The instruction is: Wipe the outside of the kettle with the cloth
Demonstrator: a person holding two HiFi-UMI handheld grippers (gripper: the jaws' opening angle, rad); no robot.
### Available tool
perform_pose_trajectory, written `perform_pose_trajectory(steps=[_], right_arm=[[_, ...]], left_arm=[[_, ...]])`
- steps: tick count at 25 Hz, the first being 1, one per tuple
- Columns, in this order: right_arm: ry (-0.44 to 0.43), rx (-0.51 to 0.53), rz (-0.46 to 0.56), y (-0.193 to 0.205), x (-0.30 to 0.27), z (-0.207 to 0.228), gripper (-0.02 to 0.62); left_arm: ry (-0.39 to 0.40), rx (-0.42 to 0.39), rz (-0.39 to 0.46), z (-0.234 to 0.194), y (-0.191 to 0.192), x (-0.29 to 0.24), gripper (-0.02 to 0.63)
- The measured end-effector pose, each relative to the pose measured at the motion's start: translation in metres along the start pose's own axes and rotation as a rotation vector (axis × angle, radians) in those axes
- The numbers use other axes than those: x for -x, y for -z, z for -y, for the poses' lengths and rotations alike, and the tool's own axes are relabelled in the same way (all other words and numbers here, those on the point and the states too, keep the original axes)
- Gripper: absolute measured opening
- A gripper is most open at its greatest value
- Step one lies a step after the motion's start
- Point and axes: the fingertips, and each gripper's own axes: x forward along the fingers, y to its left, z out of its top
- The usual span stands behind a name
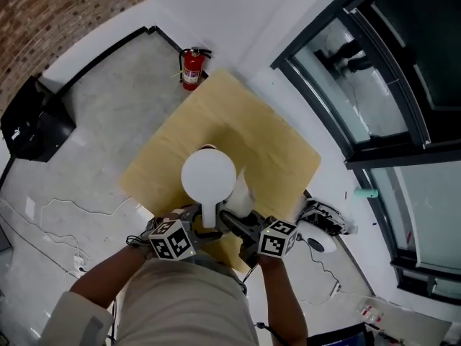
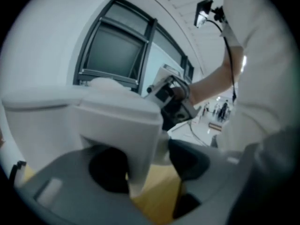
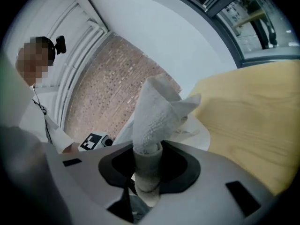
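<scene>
Kettle: white kettle, upright on the near part of the table, round lid up and handle pointing back at the person.

Left gripper: the left gripper sits at the handle, jaws spread wide. In the left gripper view the handle stands between them, close against one pad with a clear gap to the other (so released, nothing gripped).

Right gripper: the right gripper is clenched on the cloth. Its own view shows the pads pinching the bunched lower end while the rest of the cloth stands up in a loose white peak.

Cloth and kettle: the cloth is up just beside the kettle's right flank, next to the handle (whether it actually touches the wall I cannot tell from here).

Table: pale wood, turned corner-on to the person, with only the kettle standing on it.

Room: red extinguisher on the floor past the table's far corner, dark-framed windows to the right, brick wall on the other side.
</scene>
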Motion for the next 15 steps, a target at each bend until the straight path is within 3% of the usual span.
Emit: perform_pose_trajectory(steps=[4, 7, 9, 11, 15], right_arm=[[0.137, -0.026, 0.103, -0.001, 0.026, 0.015, 0.124], [0.233, -0.065, 0.248, -0.017, 0.073, 0.021, 0.124], [0.279, -0.038, 0.280, -0.022, 0.095, 0.023, 0.124], [0.318, -0.005, 0.286, -0.024, 0.107, 0.023, 0.124], [0.341, 0.027, 0.330, -0.034, 0.118, 0.013, 0.123]], left_arm=[[0.050, -0.062, 0.037, 0.002, 0.006, -0.003, 0.241], [-0.012, -0.111, 0.068, -0.004, 0.003, -0.010, 0.194], [-0.098, -0.131, 0.088, -0.014, 0.001, -0.013, 0.079], [-0.138, -0.140, 0.096, -0.018, 0.001, -0.014, 0.071], [-0.108, -0.151, 0.110, -0.012, -0.003, -0.001, 0.069]])
